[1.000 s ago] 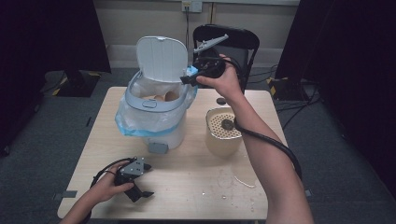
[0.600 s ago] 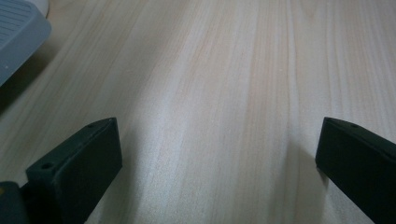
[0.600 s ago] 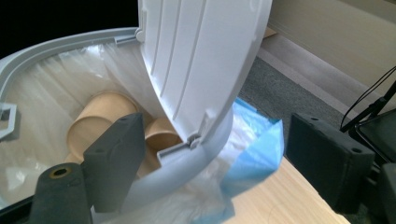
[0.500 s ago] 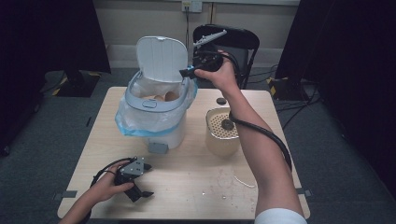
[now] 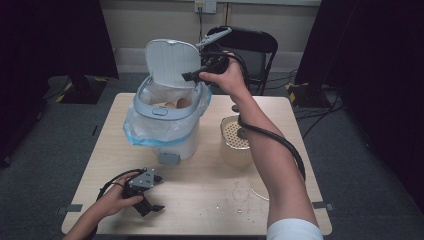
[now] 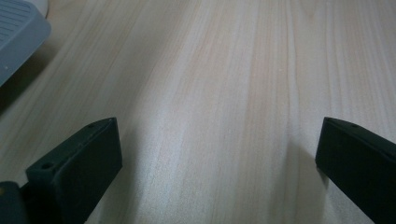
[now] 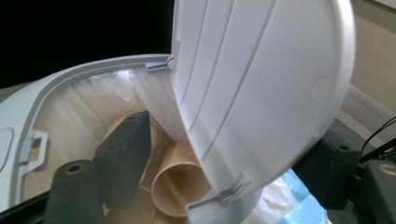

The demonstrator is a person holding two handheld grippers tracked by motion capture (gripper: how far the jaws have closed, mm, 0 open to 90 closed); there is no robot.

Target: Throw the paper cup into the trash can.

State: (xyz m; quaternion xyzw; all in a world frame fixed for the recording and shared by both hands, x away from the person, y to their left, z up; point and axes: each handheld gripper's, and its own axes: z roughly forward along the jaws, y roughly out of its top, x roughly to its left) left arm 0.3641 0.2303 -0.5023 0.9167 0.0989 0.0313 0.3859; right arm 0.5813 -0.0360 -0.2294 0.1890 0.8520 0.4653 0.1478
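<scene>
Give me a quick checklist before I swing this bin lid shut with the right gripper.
1. Lid between the right gripper's fingers: ok, they have just been closing.
2. Fingers pressing on the lid: not ok, gaps show.
3. Cups lying inside the bin, below its rim: ok.
4. Liner clear of the hinge: cannot tell.
5. Left gripper open on the table, away from the bin: ok.

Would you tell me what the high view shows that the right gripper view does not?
The high view adds the table, a beige pot, a chair and the left gripper resting open. The right gripper view adds the ribs under the lid, which sits between the right gripper's jaws; these have just been closing. Both share the bin, its raised lid and bag.
</scene>
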